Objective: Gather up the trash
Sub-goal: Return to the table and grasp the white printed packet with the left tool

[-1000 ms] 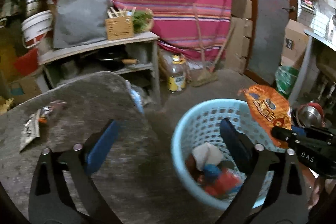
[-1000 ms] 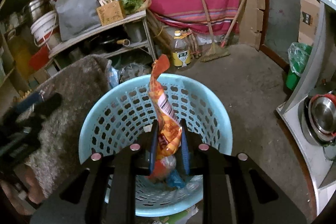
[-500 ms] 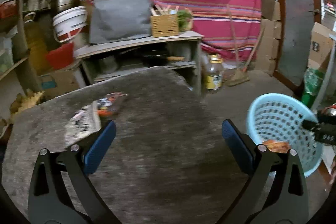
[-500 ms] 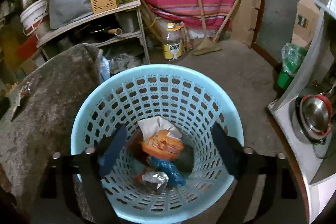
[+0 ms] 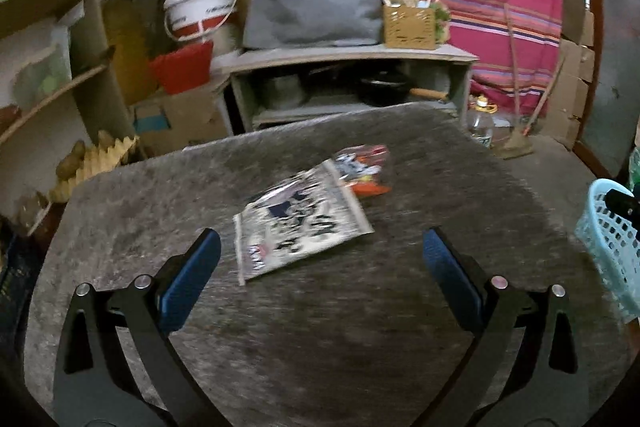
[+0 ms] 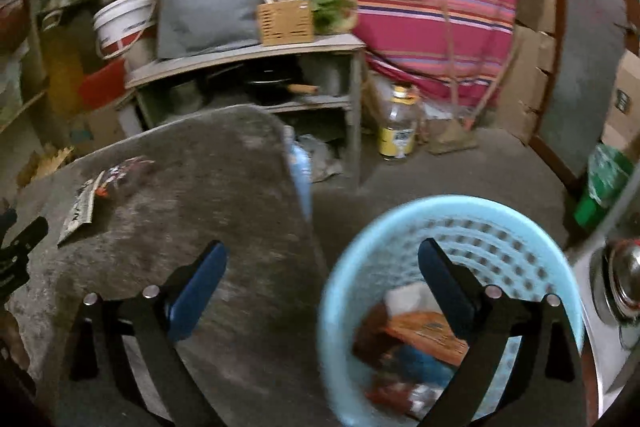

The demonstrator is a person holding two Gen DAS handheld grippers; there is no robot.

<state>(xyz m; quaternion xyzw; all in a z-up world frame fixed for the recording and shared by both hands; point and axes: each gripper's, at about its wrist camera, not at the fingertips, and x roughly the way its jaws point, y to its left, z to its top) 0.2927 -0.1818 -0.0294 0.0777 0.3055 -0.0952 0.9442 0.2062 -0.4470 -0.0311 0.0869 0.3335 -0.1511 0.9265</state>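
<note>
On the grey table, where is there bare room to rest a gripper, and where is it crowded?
The table is bare along its near edge, on its left half beside the black-and-white wrapper, and on the right strip toward the blue basket. Crowded: the centre-back, where that wrapper overlaps a red-and-white wrapper. The basket already holds trash.

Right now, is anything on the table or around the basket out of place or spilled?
Two pieces of litter remain on the table: a flat black-and-white wrapper lying askew, its far corner overlapping a smaller clear packet with red and orange print. Nothing looks spilled; the blue basket stands upright with its trash inside.
</note>
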